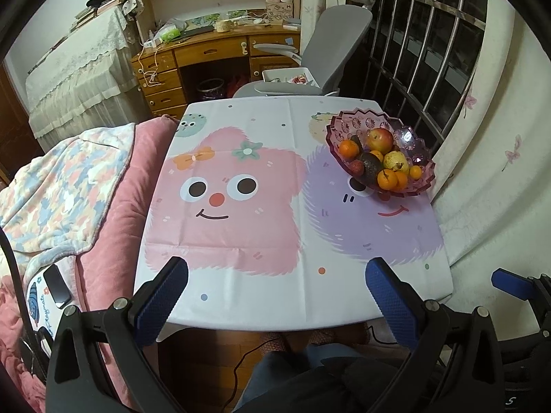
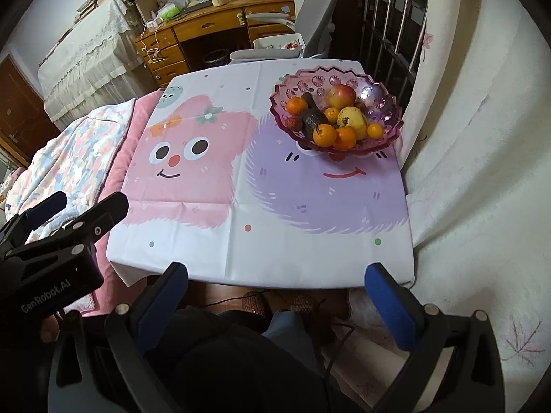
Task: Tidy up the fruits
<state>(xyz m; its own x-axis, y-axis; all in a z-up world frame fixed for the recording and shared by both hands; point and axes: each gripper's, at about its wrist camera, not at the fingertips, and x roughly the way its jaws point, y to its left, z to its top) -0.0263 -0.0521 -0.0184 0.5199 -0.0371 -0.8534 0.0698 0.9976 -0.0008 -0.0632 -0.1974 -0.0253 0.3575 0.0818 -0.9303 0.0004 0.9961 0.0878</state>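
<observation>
A purple glass fruit bowl (image 1: 413, 144) (image 2: 378, 110) stands at the table's far right. It holds a red apple (image 1: 380, 139) (image 2: 341, 95), a yellow pear (image 1: 395, 161) (image 2: 351, 118), a dark avocado (image 1: 371, 166) (image 2: 312, 119), several oranges (image 1: 387, 178) (image 2: 324, 135) and a small red fruit (image 1: 357, 167). My left gripper (image 1: 277, 282) hangs open over the near table edge, nothing between its fingers. My right gripper (image 2: 275, 290) is open just off the near edge, also with nothing in it. The left gripper's body (image 2: 51, 241) shows at the left of the right wrist view.
The table wears a cartoon cloth (image 1: 241, 213) (image 2: 213, 186). A bed with pink and patterned blankets (image 1: 69, 189) flanks the left; a phone (image 1: 56, 287) lies on it. A grey office chair (image 1: 327, 44) and wooden desk (image 1: 206, 51) stand beyond. A curtained wall (image 2: 465, 137) bounds the right. A person's knees sit below.
</observation>
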